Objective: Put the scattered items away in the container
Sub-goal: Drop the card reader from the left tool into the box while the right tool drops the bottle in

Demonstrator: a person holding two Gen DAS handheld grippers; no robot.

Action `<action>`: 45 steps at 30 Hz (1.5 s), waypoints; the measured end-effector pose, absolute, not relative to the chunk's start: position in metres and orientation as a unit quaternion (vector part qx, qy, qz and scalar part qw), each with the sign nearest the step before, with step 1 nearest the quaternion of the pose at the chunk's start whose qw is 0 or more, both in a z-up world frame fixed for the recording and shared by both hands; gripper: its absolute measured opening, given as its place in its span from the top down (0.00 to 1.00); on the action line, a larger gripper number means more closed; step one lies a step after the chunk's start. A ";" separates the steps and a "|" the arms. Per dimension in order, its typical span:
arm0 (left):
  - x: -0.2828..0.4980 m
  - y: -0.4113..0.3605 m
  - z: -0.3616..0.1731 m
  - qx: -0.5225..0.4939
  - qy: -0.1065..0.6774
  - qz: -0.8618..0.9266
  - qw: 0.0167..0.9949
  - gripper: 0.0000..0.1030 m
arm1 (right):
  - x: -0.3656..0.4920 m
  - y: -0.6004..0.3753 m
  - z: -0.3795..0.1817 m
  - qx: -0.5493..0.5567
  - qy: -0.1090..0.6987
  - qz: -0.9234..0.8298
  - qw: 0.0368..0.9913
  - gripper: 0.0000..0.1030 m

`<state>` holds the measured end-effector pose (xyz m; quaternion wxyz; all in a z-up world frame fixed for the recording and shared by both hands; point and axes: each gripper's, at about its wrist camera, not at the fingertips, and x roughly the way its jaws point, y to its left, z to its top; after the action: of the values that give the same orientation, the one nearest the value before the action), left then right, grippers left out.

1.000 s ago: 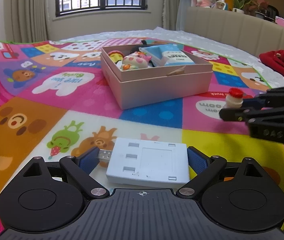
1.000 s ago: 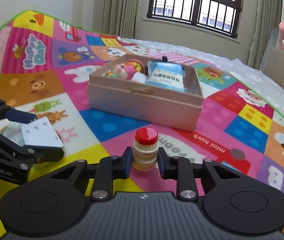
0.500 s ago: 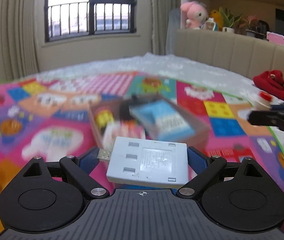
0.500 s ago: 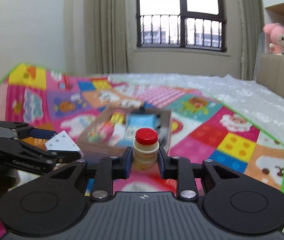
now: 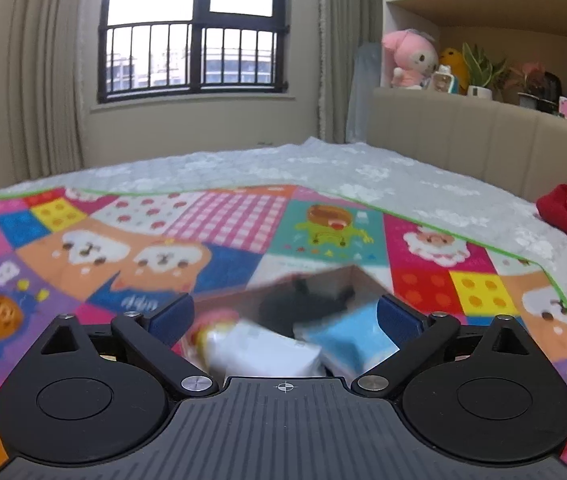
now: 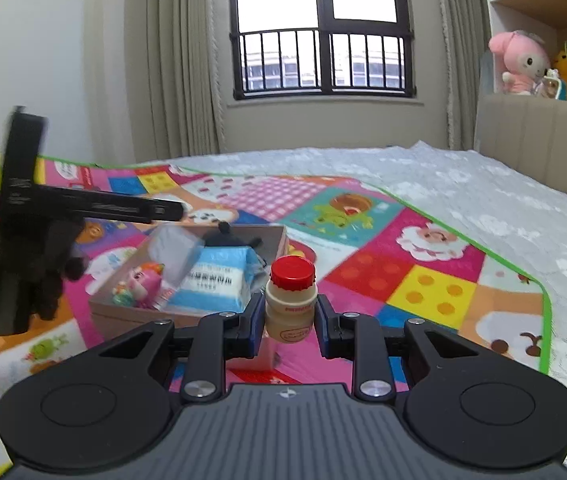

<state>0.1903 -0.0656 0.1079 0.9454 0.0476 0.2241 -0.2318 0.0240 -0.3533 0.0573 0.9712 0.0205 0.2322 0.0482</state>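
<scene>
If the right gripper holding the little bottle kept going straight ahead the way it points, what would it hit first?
Most likely the pink cardboard box: the right gripper, shut on the small red-capped drink bottle, aims slightly downward toward its near wall and the blue-and-white packet inside. Depth is uncertain.

Box below left gripper's opening jaws is crowded: white device, blue packet, toy; open mat lies right of right gripper's fingers; bottle fills their gap.

Left tongs opening; right tongs clamped.
</scene>
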 end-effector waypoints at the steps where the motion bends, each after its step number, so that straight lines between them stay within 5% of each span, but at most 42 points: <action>1: 0.182 -0.061 0.104 0.054 0.226 -0.229 0.945 0.01 | 0.026 -0.353 0.056 0.019 0.235 0.048 0.971 0.75; 18: 0.112 -0.010 0.048 0.036 0.327 -0.182 0.927 0.00 | 0.160 -0.249 0.059 0.010 0.304 0.150 0.941 0.75; 24: 0.107 -0.005 0.037 0.027 0.341 -0.178 0.922 0.00 | 0.161 -0.254 0.051 0.019 0.313 0.126 0.941 0.53; 29: 0.106 -0.016 0.033 0.015 0.344 -0.167 0.924 0.00 | 0.111 -0.276 0.045 -0.015 0.284 0.104 0.953 0.21; 31: 0.106 -0.021 0.032 0.012 0.348 -0.157 0.924 0.00 | 0.093 -0.280 0.037 -0.048 0.278 0.093 0.955 0.16; 36: 0.106 -0.028 0.032 0.011 0.355 -0.134 0.925 0.00 | 0.083 -0.286 0.009 -0.105 0.289 0.054 0.950 0.16; 45: 0.111 -0.039 0.037 0.015 0.354 -0.096 0.930 0.00 | 0.105 -0.293 -0.008 -0.050 0.292 0.026 0.955 0.13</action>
<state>0.1107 -0.0391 0.0372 0.9302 0.0152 0.3539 -0.0959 0.1049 -0.2928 -0.0079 0.9548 -0.0498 0.2920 0.0265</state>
